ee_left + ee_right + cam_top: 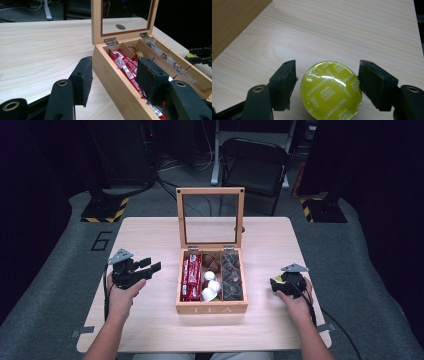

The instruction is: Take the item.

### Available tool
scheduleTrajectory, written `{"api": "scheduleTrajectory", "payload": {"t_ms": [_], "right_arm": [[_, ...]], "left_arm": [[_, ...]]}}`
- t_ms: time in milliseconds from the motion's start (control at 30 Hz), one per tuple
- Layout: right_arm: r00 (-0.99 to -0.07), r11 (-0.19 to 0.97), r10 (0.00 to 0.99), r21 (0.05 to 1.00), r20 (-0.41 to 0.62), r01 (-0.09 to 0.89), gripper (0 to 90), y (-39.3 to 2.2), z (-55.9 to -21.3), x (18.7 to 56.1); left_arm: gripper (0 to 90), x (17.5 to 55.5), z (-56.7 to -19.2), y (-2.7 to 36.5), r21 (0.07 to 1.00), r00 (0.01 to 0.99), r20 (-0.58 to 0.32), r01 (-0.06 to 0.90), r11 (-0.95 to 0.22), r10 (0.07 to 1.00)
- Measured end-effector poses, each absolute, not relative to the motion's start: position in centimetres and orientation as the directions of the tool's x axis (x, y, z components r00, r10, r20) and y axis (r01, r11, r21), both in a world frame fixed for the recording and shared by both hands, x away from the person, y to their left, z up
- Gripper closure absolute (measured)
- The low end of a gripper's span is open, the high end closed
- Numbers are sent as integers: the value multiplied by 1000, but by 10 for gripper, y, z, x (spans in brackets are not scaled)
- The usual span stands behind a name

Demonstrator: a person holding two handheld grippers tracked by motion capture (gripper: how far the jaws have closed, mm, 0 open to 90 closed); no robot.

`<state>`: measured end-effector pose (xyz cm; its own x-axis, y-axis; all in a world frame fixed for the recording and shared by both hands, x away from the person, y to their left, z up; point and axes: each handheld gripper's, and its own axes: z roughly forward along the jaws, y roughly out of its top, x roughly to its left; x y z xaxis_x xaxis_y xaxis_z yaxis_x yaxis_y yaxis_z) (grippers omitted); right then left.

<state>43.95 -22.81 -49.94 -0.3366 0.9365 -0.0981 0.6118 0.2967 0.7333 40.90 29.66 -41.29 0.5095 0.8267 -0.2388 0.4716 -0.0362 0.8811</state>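
Right gripper view puts your right gripper (328,86) released astride the yellow capsule (331,90) on the table (352,32) right of the tea box (211,309) — likely pre-grasp, so clench evenly — your left gripper (113,80) is released, empty.

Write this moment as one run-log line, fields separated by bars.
tea box: lid open | left hand-held gripper: open, empty | right hand-held gripper: open around capsule
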Motion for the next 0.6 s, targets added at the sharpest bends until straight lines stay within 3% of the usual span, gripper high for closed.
{"api": "scheduleTrajectory", "payload": {"t_ms": [600], "right_arm": [[-324,234,945,766,-36,599,311,-233,-475,433]], "left_arm": [[468,409,-412,298,880,509,-240,474,-36,827]]}}
